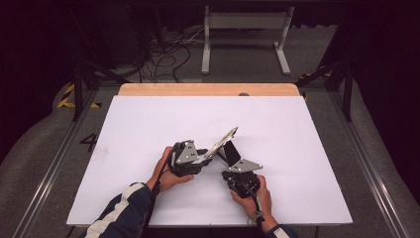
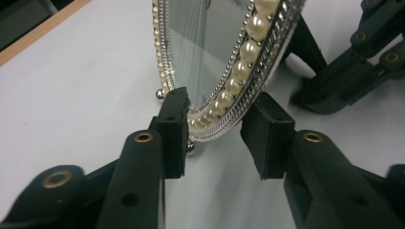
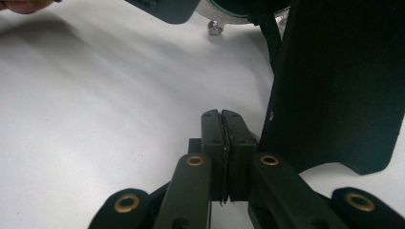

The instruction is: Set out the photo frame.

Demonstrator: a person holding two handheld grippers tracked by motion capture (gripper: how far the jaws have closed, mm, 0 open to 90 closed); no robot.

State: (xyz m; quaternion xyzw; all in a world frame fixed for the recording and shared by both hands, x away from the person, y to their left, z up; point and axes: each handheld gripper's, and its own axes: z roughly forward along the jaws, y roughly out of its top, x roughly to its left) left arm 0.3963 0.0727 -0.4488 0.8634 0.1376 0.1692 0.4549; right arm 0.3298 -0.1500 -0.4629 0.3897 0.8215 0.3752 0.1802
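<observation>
A silver picture frame (image 1: 224,141) edged with pearls (image 2: 239,71) stands tilted on the white table top, propped by its black back stand (image 3: 334,86). My left gripper (image 1: 208,156) reaches in from the left. In the left gripper view the frame's lower rim lies between the left gripper's (image 2: 217,129) open jaws. The left pad (image 2: 174,124) sits close against the rim and the right pad (image 2: 267,136) stands clear of it. My right gripper (image 1: 224,159) is low behind the frame. In its own view the right gripper (image 3: 223,119) is shut, empty, just left of the stand.
White sheet (image 1: 148,124) covers the table, with a wooden strip (image 1: 208,89) along the far edge. Beyond it on the floor stand a white metal leg frame (image 1: 245,29) and loose cables (image 1: 163,54). Open table surface lies on all sides of the hands.
</observation>
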